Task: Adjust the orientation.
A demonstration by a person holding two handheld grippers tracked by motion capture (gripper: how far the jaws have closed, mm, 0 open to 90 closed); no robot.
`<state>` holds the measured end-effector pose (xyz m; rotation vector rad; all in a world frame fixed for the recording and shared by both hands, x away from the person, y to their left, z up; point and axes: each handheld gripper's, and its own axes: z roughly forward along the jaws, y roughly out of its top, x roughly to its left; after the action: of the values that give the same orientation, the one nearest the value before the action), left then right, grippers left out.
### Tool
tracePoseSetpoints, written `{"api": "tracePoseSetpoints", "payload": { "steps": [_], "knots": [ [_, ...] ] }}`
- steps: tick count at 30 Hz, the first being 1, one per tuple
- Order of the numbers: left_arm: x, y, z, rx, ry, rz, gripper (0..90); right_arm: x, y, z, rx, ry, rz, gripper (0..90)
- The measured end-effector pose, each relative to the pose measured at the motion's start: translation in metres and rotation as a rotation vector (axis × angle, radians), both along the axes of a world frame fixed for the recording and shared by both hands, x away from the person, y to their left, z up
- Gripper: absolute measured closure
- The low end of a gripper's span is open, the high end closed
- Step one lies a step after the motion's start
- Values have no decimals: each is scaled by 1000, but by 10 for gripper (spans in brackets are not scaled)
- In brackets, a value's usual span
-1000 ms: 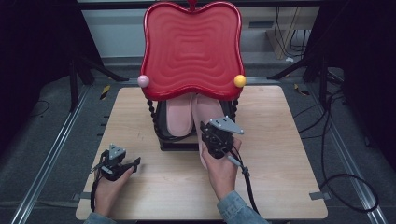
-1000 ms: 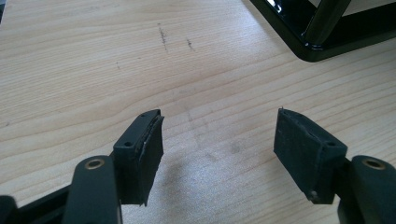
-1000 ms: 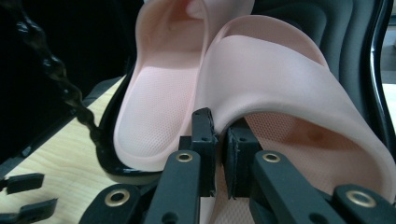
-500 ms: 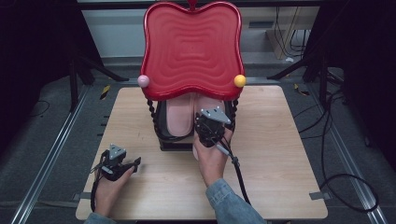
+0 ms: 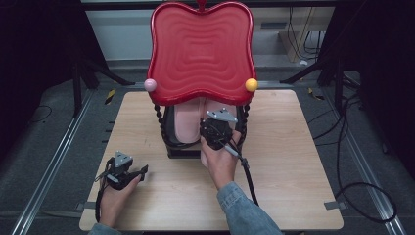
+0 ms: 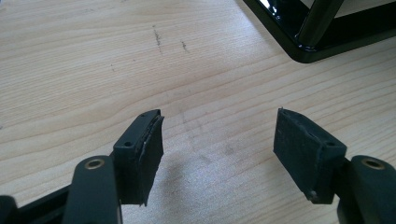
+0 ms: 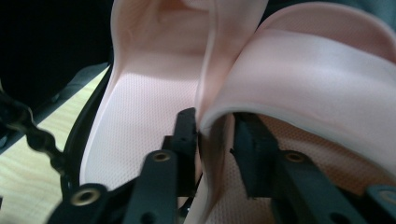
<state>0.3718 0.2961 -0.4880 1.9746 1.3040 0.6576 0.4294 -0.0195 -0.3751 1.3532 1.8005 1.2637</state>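
Observation:
Two pale pink slippers lie side by side on the lower shelf of a black rack (image 5: 169, 142), under its red wavy top (image 5: 201, 49). The left slipper (image 5: 186, 122) (image 7: 144, 93) lies flat. My right gripper (image 5: 215, 122) (image 7: 215, 126) reaches in at the right slipper (image 5: 211, 105) (image 7: 317, 70). Its jaws have just been opening and stand on either side of that slipper's strap edge, the right pad (image 7: 250, 140) apart from it. My left gripper (image 5: 142, 171) (image 6: 217, 135) rests open on the wooden table (image 5: 293, 161) at the front left, nothing between its pads.
The rack stands at the table's far middle on twisted black posts, with a pink ball (image 5: 150, 84) and a yellow ball (image 5: 251, 84) at the red top's corners. A rack corner (image 6: 303, 42) lies ahead of the left gripper. Cables (image 5: 357, 196) trail on the floor at the right.
My right hand has moved away from me, bringing its gripper farther in under the red top at the slippers. The left hand and gripper have stayed put.

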Motion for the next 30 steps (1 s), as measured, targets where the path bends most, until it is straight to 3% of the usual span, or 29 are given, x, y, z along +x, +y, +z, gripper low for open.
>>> {"api": "tracePoseSetpoints", "payload": {
  "steps": [10,15,18,20,24,30],
  "knots": [
    [0,0,0,3,1,-4,324,-9,-6,2,-1,14,57,551],
    [0,1,0,2,1,1,323,-20,-10,3,-24,20,116,503],
    [0,1,0,3,0,0,323,-28,-14,5,-47,27,181,489],
    [0,1,0,3,0,0,323,-32,-18,6,-61,35,220,519],
    [0,1,0,2,-2,3,323,-44,-26,3,-107,55,294,665],
    [0,1,0,7,0,3,323,-66,-35,-5,-161,122,407,787]
  ]
}}
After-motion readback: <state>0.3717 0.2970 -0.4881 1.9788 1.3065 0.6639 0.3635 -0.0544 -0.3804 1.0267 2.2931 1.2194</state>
